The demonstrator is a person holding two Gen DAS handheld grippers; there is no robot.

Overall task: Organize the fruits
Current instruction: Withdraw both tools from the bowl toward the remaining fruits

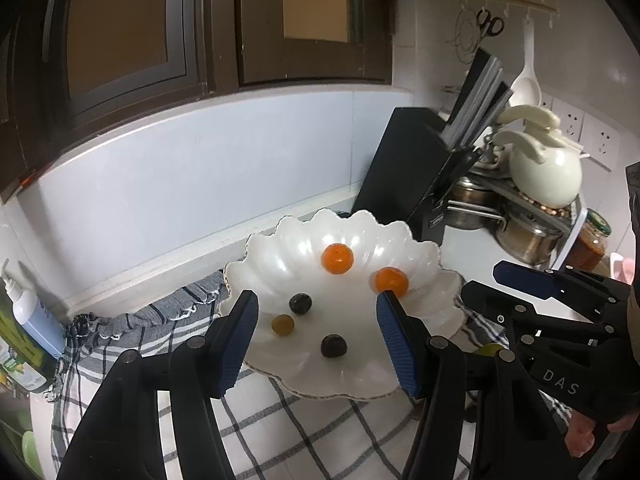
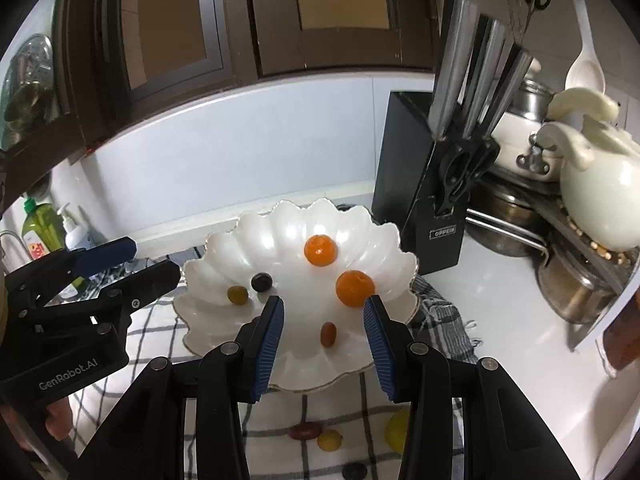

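A white scalloped bowl [image 1: 352, 376] [image 2: 224, 276] sits on a checked cloth. In it lie two orange fruits [image 1: 338, 258] [image 1: 391, 280] [image 2: 320, 251] [image 2: 355, 289], a dark grape [image 1: 300, 303] [image 2: 261, 281], a green-yellow grape [image 1: 283, 324] [image 2: 237, 295] and a reddish-dark fruit [image 1: 333, 345] [image 2: 328, 334]. My left gripper [image 1: 318, 344] is open and empty over the bowl's near side. My right gripper [image 2: 324, 340] is open and empty over the bowl, the reddish fruit between its fingers below. Loose fruits [image 2: 306, 431] [image 2: 329, 439] [image 2: 397, 428] [image 2: 354, 471] lie on the cloth under the right gripper.
A black knife block [image 1: 416, 176] [image 2: 424, 184] stands right behind the bowl. Metal pots [image 1: 524, 232] [image 2: 576, 288] and a cream kettle [image 1: 544, 172] [image 2: 600, 192] crowd the right. Soap bottles [image 1: 24, 308] [image 2: 40, 228] stand at the left. The tiled wall runs behind.
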